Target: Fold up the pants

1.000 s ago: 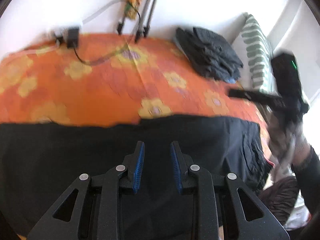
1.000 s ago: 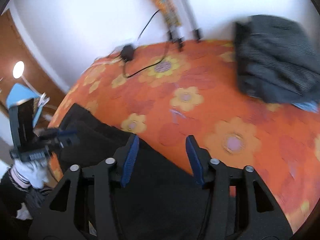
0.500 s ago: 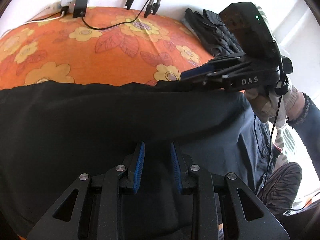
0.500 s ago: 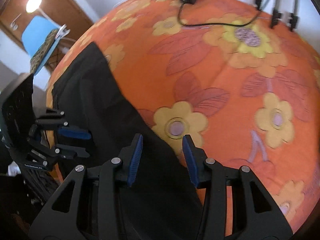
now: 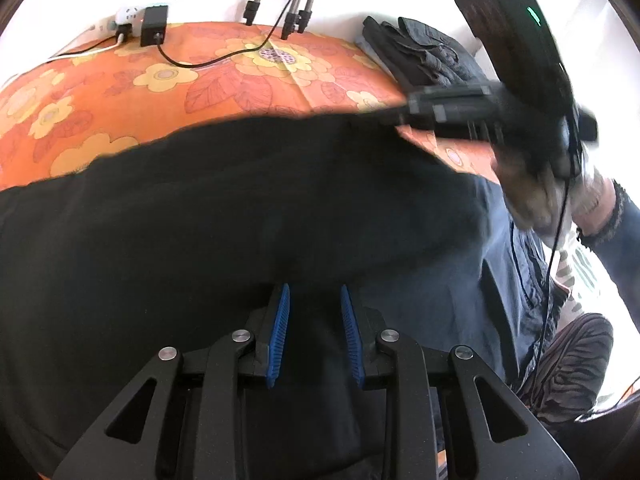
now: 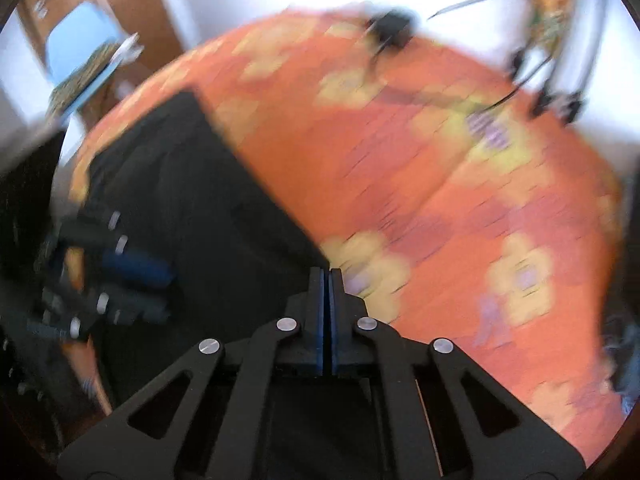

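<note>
Left gripper: blue-padded fingers apart, nothing between them, hovering low over the black pants. Cannot tell if the tips touch the cloth.

Right gripper: pads pressed together, tips at the far edge of the pants where it meets the orange cloth. In the left wrist view the right gripper comes in from the right at that same upper edge, and the fabric there looks lifted off the surface toward it, so it reads as clamped on the pants edge. Both views are motion-blurred at that spot, so the exact pinch point is unclear.

Pants: spread wide across the near part of the orange floral bedspread. A bluer-looking portion with seams or pockets sits on the right, under the right hand.

Background:
- folded dark garment pile at the far right of the bedspread, apart from the pants
- black power adapter and its cable at the far edge, beside a white power strip
- tripod legs against the wall
- right wrist view: left gripper blurred at the left, over the pants; blue chair beyond the bed edge
</note>
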### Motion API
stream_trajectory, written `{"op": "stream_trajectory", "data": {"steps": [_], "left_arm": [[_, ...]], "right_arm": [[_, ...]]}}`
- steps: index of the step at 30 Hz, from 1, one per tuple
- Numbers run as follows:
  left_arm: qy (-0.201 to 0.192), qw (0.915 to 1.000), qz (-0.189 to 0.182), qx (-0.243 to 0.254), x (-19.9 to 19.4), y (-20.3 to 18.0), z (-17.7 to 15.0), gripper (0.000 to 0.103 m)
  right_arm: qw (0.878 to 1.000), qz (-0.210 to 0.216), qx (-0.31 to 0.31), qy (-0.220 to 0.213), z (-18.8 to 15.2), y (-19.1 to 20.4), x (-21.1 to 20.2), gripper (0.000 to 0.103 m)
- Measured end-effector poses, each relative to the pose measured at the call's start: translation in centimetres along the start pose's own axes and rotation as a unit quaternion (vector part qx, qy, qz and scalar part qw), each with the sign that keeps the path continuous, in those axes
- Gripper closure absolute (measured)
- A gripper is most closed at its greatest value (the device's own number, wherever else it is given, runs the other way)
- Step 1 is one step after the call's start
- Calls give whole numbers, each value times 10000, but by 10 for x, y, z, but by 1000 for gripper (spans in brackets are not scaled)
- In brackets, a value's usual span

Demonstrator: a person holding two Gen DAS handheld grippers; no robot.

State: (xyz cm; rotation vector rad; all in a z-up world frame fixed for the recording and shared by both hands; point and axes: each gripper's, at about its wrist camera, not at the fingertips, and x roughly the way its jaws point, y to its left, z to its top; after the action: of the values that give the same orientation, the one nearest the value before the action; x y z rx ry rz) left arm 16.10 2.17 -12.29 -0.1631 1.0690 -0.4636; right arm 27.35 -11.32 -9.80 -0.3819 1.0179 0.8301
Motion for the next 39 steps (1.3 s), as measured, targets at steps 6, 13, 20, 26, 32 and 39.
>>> {"op": "stream_trajectory", "data": {"steps": [6,13,20,26,32,39], "left_arm": [[34,10000,-28,-43,-1,1,1,78],[-530,9964,374,-547,-39,37,7,78],[-710,9762,1481,-1419,-64,109,-6,78],[-761,9571,1963,-1990,-98,154,-43,78],[-1435,9374,1942,-2511,-179,193,-63,78],[-1395,9281,1522,-3099,-187,221,-91,70]], "right_arm": [[9995,87,214,214,0,-13,19,100],[9954,11,857,-423,-6,-23,-27,82],[9986,15,306,-428,-23,33,-43,82],[9997,74,-7,-212,-41,79,-31,82],[9985,347,-329,-252,-58,137,-37,71],[9958,360,-794,-281,-75,192,-19,57]]}}
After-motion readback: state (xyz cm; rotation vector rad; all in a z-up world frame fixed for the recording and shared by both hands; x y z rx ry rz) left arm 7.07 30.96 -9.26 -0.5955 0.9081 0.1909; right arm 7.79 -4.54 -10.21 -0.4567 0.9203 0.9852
